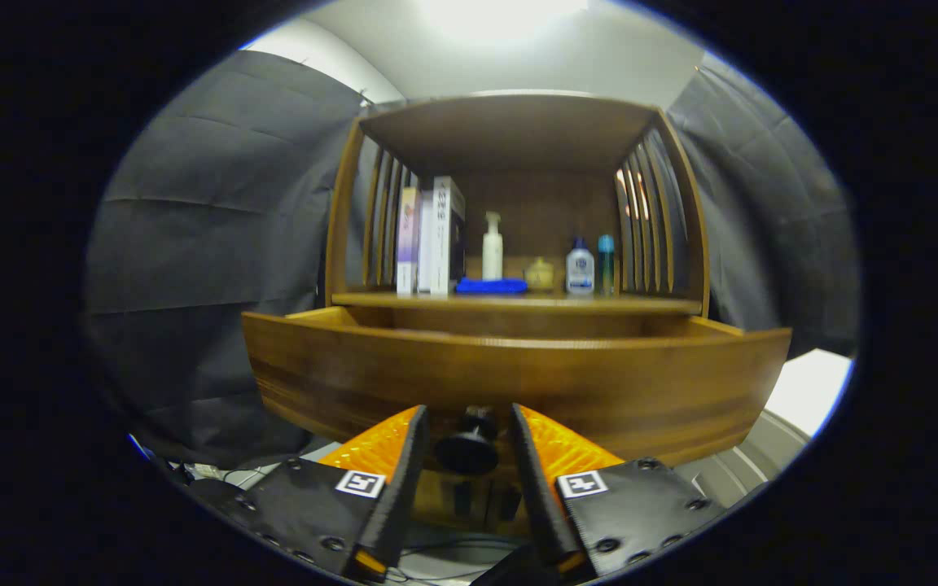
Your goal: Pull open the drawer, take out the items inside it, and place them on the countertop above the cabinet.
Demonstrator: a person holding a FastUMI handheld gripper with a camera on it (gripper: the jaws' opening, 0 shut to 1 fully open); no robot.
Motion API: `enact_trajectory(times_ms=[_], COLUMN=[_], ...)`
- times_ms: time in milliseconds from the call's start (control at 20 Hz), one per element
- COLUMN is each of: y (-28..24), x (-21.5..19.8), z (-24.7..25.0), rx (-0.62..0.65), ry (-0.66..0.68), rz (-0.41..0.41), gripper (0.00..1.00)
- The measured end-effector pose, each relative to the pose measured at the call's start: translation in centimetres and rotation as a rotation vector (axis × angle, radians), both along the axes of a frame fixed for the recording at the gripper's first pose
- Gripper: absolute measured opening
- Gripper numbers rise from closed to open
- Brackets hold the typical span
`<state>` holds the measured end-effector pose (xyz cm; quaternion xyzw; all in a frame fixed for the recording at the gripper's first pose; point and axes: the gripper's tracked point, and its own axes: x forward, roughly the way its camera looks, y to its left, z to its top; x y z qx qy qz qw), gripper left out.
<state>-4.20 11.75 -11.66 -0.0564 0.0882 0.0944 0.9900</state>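
Between my gripper's point(469, 431) two fingers sat the dark round knob point(467, 446) of the wooden drawer point(518, 382), with a narrow gap on either side of it; my tool was released, pressing on nothing. That drawer stood pulled out toward me, its front panel just beyond the fingertips at twelve o'clock; its interior was hidden. On the countertop point(599, 303) above it stood boxes point(430, 236) at eleven o'clock, a white pump bottle point(492, 248), a blue cloth point(491, 286), a small jar point(540, 274) and two bottles point(580, 267) at one o'clock.
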Motion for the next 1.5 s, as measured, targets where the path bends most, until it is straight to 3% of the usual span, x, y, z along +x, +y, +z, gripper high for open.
enact_trajectory(times_ms=[200,450,750,1200,1500], y=[-0.6,-2.4,-5.5,-5.8,-7.8], x=[0.4,3.8,7.7,11.9,13.4], z=[5.0,8.8,7.9,6.1,6.7], rx=[0.027,0.129,0.26,0.347,0.304], ry=[-0.078,-0.066,0.09,0.233,0.169], rz=[-0.001,-0.028,-0.087,-0.022,-0.019], gripper=[0.95,0.97,0.97,0.97,0.98])
